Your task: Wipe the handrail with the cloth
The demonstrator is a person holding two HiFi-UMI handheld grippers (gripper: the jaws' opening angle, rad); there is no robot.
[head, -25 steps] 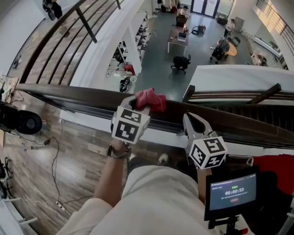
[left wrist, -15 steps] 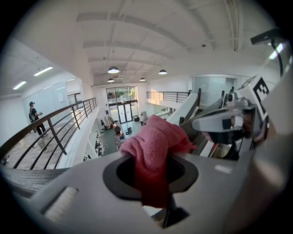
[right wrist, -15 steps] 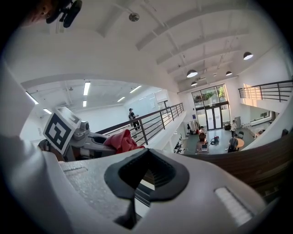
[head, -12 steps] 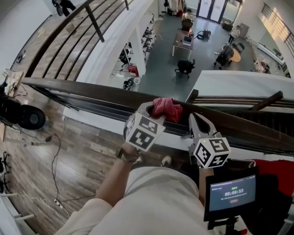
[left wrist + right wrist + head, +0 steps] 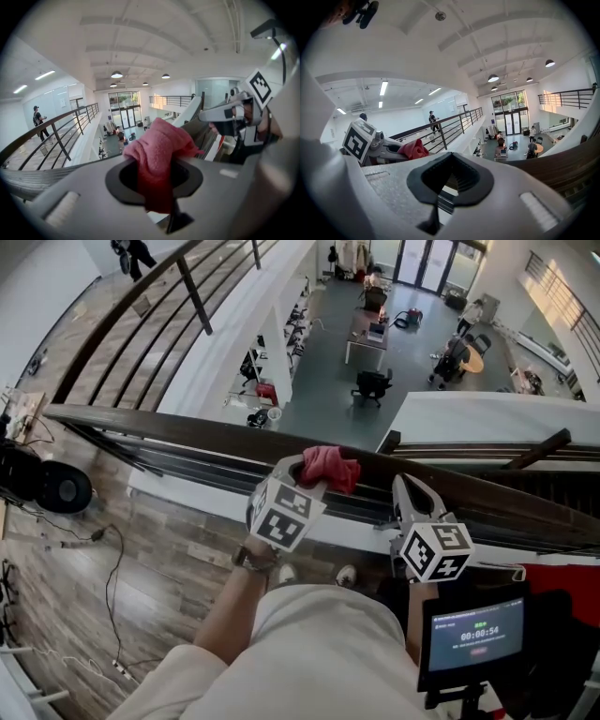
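Left of the left claw (image 5: 314,470) the handrail (image 5: 159,425) top lies bare; just to its right, the right claw (image 5: 409,495) blocks the rail.

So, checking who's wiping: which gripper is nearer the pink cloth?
Left. The left gripper clamps the cloth; the right gripper, shut and empty, sits apart along the handrail.

Head view steeply down, all sharing handrail (image 5: 169,430)
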